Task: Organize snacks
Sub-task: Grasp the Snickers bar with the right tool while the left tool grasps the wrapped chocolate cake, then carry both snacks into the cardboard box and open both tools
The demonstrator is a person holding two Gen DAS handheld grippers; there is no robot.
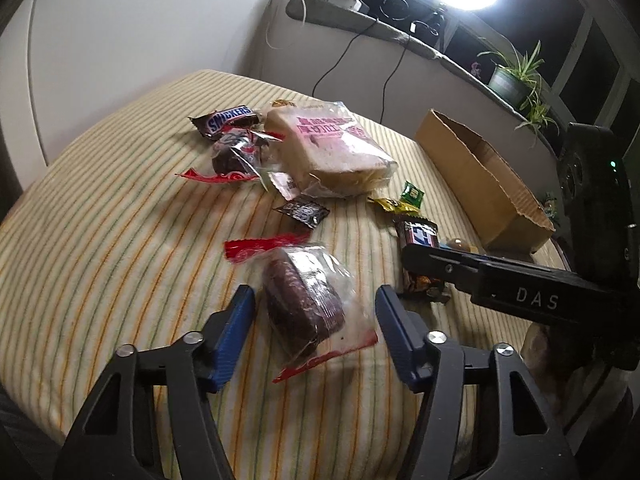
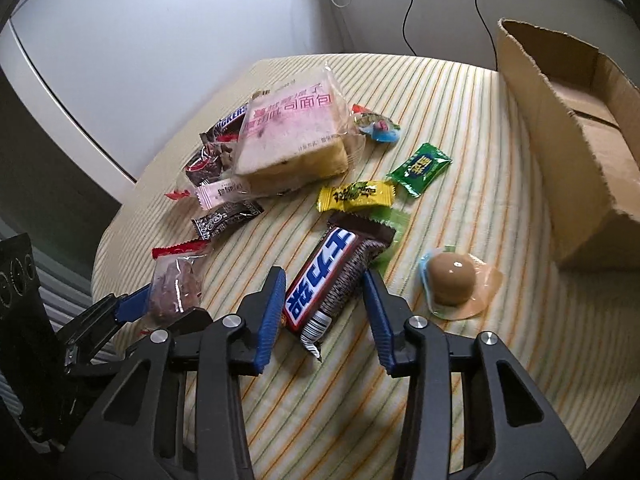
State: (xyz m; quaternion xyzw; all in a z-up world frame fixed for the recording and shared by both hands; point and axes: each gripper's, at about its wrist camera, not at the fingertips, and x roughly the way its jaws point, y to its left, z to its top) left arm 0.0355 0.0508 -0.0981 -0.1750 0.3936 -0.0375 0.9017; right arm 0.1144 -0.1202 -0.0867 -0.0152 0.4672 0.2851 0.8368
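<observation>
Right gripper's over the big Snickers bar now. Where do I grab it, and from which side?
Take the Snickers bar across its middle, coming from above. It lies flat on the striped cloth, long axis running away from the right gripper, whose jaws already straddle its narrow width. Avoid the crimped ends: they are thin and floppy. The jelly cup sits apart, clear of the outer finger.

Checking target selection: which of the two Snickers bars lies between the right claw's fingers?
The brown Snickers bar with Chinese lettering, lying between the right claw fingers; the English-lettered Snickers bar sits far back beside the bagged bread.
</observation>
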